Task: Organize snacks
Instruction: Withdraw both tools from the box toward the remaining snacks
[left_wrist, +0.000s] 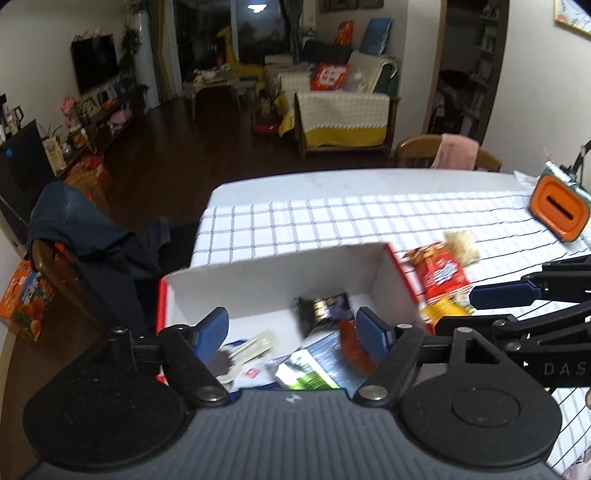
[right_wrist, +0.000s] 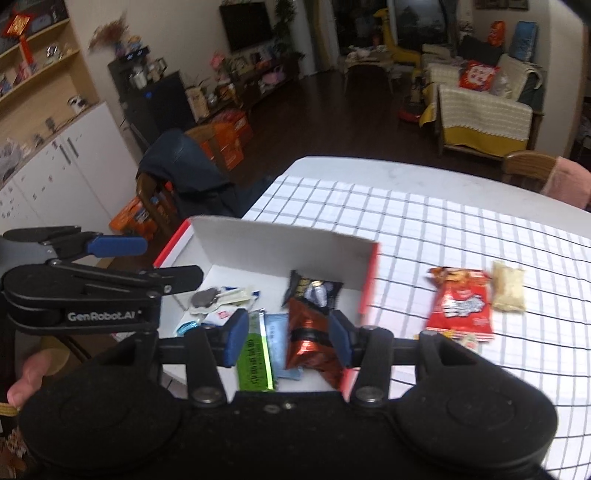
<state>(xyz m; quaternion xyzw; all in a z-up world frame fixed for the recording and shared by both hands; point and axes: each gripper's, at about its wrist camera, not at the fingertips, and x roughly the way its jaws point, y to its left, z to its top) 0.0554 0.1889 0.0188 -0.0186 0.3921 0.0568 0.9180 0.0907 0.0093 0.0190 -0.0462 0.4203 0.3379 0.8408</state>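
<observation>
Both grippers hang over the white box (right_wrist: 280, 240) with the red rim, which sits at the table's left edge on the checked tablecloth (right_wrist: 443, 229). The left gripper (left_wrist: 291, 330) has its jaws wide apart and nothing between them. The right gripper (right_wrist: 288, 334) is open too, and a copper-red foil packet (right_wrist: 310, 343) lies in the gap between its pads, inside the box at the near right wall; whether a pad touches it I cannot tell, but nothing is clamping it.

Count in the box: one copper-red packet, one black packet (right_wrist: 314, 290) just behind it, one green bar (right_wrist: 255, 360), one pale blue sachet (right_wrist: 277, 334) beside the bar, plus a small heap of white wrappers (right_wrist: 225, 299) toward the left wall, too blurred to number.

Outside the box, well to its right on the cloth: one red snack bag (right_wrist: 460, 304), one pale rice-cracker pack (right_wrist: 509, 286) touching its far right corner, and a yellow packet (left_wrist: 443, 310) at the bag's near edge, mostly hidden.

My read on handling: these are light, crinkly, air-filled bags, slippery foil, crushable contents. Best taken by a crimped seam or a flat corner, with a gentle squeeze, rather than across the puffed middle. Three look left to go in.
</observation>
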